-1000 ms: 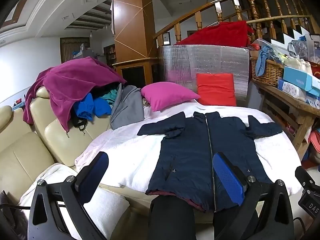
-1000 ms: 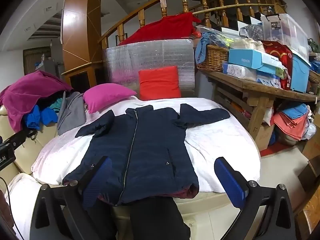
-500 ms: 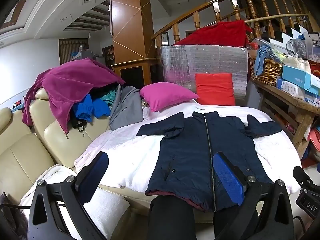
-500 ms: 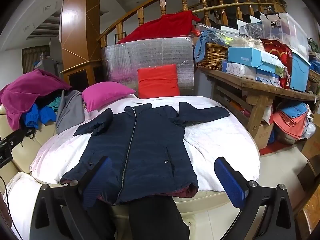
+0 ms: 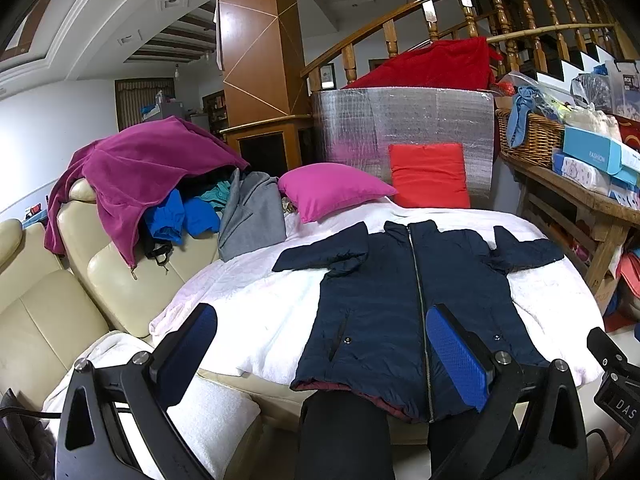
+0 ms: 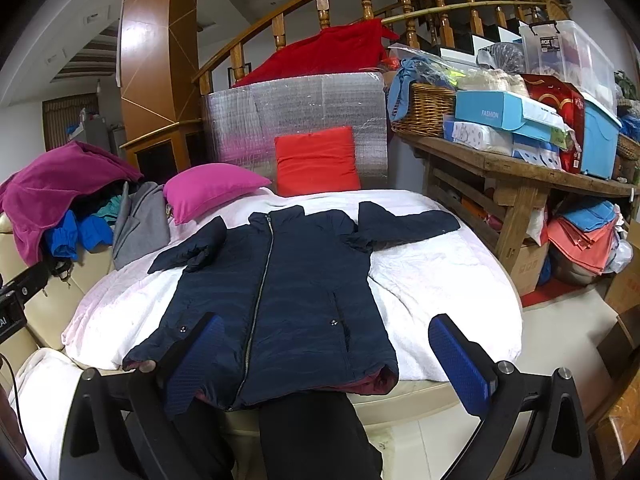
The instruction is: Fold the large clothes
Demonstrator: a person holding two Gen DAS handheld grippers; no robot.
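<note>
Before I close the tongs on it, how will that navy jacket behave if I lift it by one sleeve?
The navy jacket will probably flop: it lies flat and its hem droops over the edge of the white blanket. It looks padded, so likely bulky but light. Its smooth shell may slip, so both open tongs, left and right, should bite deep.

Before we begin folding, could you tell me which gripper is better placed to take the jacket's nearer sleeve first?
Probably the left gripper: open, beside the jacket, with the shorter, bent sleeve on its side.
</note>
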